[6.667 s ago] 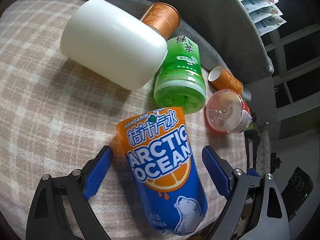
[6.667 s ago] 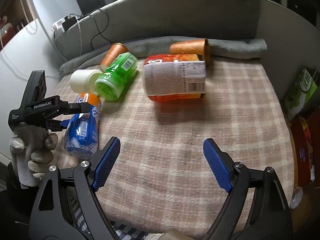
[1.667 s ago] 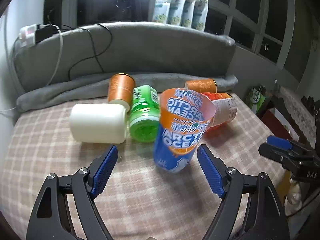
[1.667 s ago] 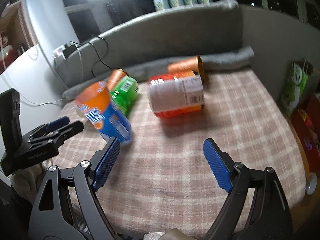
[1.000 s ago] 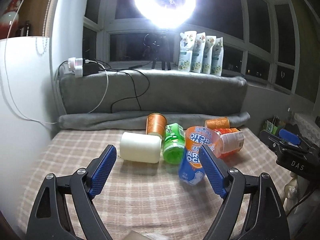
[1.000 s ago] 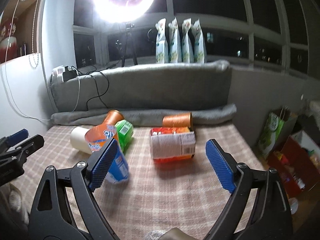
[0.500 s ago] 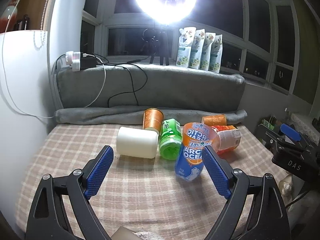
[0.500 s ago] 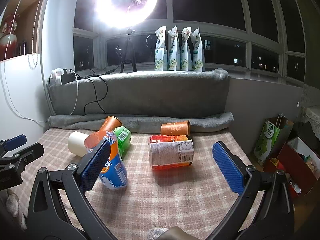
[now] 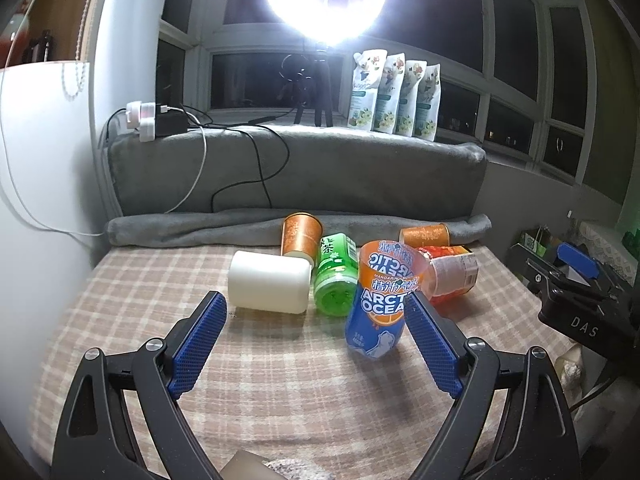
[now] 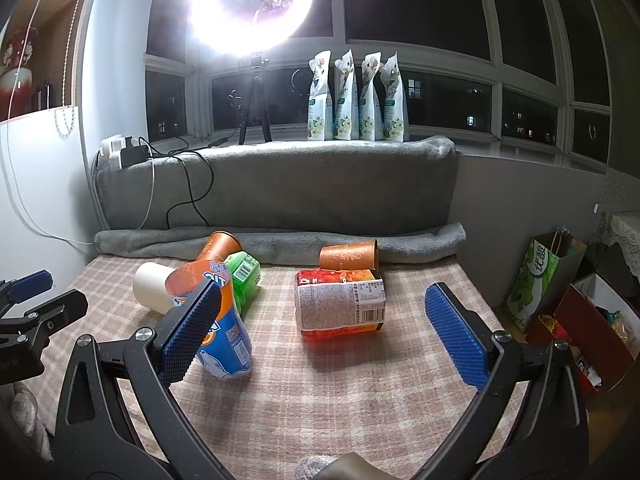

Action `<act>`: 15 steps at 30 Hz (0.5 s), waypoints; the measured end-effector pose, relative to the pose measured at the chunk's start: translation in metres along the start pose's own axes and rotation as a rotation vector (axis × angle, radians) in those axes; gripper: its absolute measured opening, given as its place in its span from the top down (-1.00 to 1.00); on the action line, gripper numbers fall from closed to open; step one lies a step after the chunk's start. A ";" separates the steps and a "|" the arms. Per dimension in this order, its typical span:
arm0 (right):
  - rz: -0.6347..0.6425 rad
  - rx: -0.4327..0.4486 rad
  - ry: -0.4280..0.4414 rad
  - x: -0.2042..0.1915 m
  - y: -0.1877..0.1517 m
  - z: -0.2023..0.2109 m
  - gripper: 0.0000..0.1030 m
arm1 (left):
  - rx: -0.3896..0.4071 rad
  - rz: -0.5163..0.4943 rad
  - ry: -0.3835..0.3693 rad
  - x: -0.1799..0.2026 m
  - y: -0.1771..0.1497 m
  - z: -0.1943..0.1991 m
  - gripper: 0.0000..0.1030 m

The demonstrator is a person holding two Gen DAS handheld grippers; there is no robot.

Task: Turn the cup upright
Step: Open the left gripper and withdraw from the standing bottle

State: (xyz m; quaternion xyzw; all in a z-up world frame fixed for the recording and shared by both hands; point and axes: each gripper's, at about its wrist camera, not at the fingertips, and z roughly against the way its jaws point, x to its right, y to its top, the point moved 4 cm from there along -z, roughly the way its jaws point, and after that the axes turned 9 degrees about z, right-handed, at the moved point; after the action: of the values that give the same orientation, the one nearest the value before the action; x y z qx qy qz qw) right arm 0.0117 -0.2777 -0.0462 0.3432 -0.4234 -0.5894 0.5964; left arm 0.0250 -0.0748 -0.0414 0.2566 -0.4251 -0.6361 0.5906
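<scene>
A blue and orange Arctic Ocean cup [image 9: 380,300] stands open end up, leaning a little, on the checked cloth [image 9: 280,380]. It also shows in the right wrist view [image 10: 224,340], partly behind my right gripper's left finger. My left gripper [image 9: 316,344] is open and empty, held back from the cup. My right gripper [image 10: 324,332] is open and empty, well in front of the cups. A white cup [image 9: 268,286], a green cup [image 9: 334,276], two orange cups [image 9: 300,234] [image 9: 424,236] and a red cup [image 10: 340,304] lie on their sides.
A grey rolled blanket [image 9: 200,228] and a padded back [image 10: 280,188] border the far side. A ring light [image 10: 252,4] glares above. Bags and boxes [image 10: 560,300] stand beyond the right edge. A white wall [image 9: 40,200] is at the left.
The left gripper let go of the blue cup, which now stands open end up. Both grippers drew back and rose, so the view widened.
</scene>
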 end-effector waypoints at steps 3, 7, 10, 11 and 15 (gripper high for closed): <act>0.003 -0.001 -0.002 0.000 0.000 0.000 -1.00 | -0.005 0.006 -0.001 -0.002 0.000 -0.001 -0.76; 0.003 -0.002 -0.002 0.000 0.000 0.000 -1.00 | -0.004 0.011 0.004 -0.004 0.001 -0.002 -0.76; 0.003 -0.003 -0.002 -0.001 0.000 -0.001 -1.00 | 0.006 0.011 0.010 -0.005 0.001 -0.001 -0.76; 0.004 -0.003 -0.001 -0.001 0.000 -0.001 -1.00 | 0.010 0.010 0.012 -0.005 0.001 0.000 -0.76; 0.004 -0.003 -0.001 -0.002 -0.001 -0.002 -1.00 | 0.016 0.008 0.021 -0.007 0.000 0.000 -0.76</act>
State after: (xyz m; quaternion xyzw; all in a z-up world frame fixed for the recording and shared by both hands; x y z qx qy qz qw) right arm 0.0133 -0.2762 -0.0477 0.3411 -0.4232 -0.5892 0.5978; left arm 0.0265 -0.0684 -0.0423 0.2663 -0.4249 -0.6277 0.5954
